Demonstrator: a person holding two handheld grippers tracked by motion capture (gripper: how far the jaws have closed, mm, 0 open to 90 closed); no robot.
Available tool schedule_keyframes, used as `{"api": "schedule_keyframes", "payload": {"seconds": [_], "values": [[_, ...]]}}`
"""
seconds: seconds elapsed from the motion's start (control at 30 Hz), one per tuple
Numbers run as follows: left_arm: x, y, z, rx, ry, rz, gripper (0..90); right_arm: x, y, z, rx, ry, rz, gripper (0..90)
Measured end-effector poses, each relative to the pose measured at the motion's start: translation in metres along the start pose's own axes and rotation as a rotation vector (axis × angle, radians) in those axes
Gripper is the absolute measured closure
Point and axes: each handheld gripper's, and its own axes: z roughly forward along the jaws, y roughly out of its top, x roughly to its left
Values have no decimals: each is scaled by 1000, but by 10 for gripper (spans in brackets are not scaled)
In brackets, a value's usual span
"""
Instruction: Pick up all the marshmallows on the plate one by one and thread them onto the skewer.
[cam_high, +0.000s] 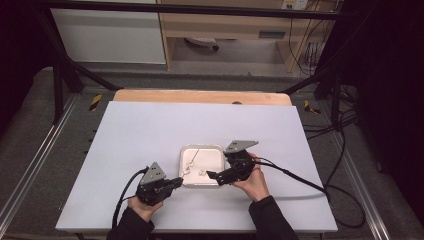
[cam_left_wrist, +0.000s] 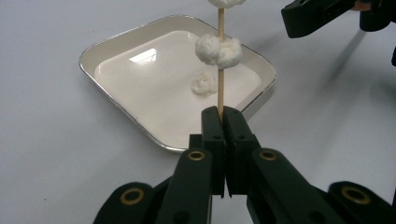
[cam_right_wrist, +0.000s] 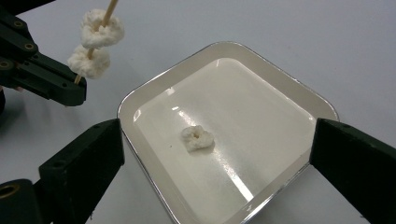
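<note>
Left hand-held gripper (cam_left_wrist: 220, 122) pressed together on the lower end of a thin wooden skewer (cam_left_wrist: 220, 56), at the near left corner of a shallow white square tray (cam_left_wrist: 116, 39) with a silvery rim. Skewer rising from the jaws and slanting over the tray, threaded with two white puffy pieces, likely popcorn or small marshmallows: one (cam_left_wrist: 218, 50) partway up the stick, another (cam_left_wrist: 226, 2) higher, cut off at the top edge in the left gripper view. In the right gripper view, both threaded pieces (cam_right_wrist: 95, 44) stacked close together just above the left jaws.

Right hand-held gripper (cam_right_wrist: 217, 158) spread wide, nothing between the jaws, hovering at the tray's near right side, jaws straddling the tray in its own view. One loose white piece (cam_right_wrist: 197, 138) lying on the tray floor, near the middle, apart from both grippers.

Tray resting on the white table (cam_high: 150, 130), between the two hands (cam_high: 255, 182) in the high view, closer to the near edge.
</note>
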Motion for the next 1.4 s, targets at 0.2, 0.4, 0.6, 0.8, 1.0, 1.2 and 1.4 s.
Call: {"api": "schedule_keyframes", "payload": {"seconds": [0.2, 0.4, 0.6, 0.8, 1.0, 1.2, 1.4], "values": [[0, 0, 0, 0, -1, -1, 883, 1, 0, 9, 25, -11, -8, 33], [0, 0, 0, 1, 0, 1, 882, -1, 0, 21, 57, -12, -10, 46], [0, 0, 0, 1, 1, 0, 882, 2, 5, 35, 60, 3, -25, 100], [0, 0, 0, 2, 2, 1, 882, 1, 1, 50, 84, 17, -33, 222], [0, 0, 0, 4, 1, 2, 882, 2, -6, 60, 101, 28, -48, 365], [0, 0, 1, 4, 0, 5, 882, 5, -10, 63, 102, 33, -69, 481], [0, 0, 0, 2, 1, 4, 882, 6, -11, 63, 100, 37, -100, 587]]}}
